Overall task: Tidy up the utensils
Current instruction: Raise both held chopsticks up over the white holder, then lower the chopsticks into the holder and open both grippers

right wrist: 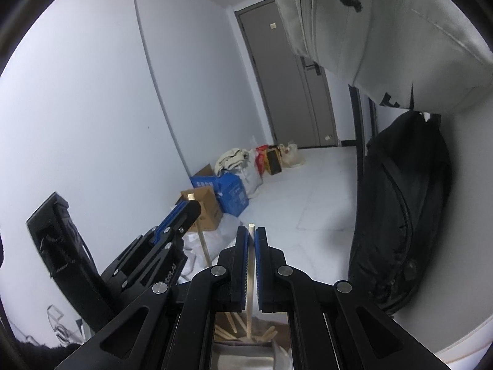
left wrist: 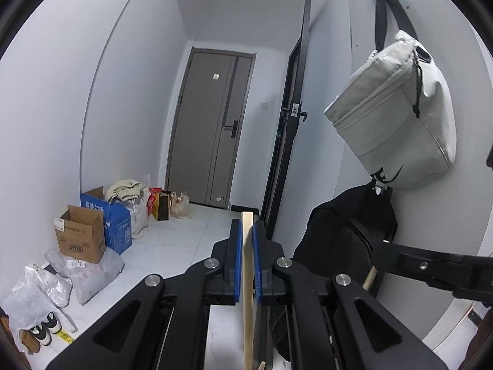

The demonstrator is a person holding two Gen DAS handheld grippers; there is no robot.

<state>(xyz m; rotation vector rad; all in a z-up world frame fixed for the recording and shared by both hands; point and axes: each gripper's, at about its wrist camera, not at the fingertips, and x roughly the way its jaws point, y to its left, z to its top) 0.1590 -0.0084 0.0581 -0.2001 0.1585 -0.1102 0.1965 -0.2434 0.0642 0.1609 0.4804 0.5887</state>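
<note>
Gripping, we note: left gripper clamps a flat, pale wooden stick; right gripper clamps a round wooden rod, beside a black backpack.

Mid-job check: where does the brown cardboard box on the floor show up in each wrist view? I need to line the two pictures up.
Left wrist view: brown cardboard box sits lower left on the floor by the wall, flaps open.
Right wrist view: same box is left of centre, partly hidden behind the tips of the left tongs.
Shared landmark: the blue carton right beside it, on the side toward the door.
</note>
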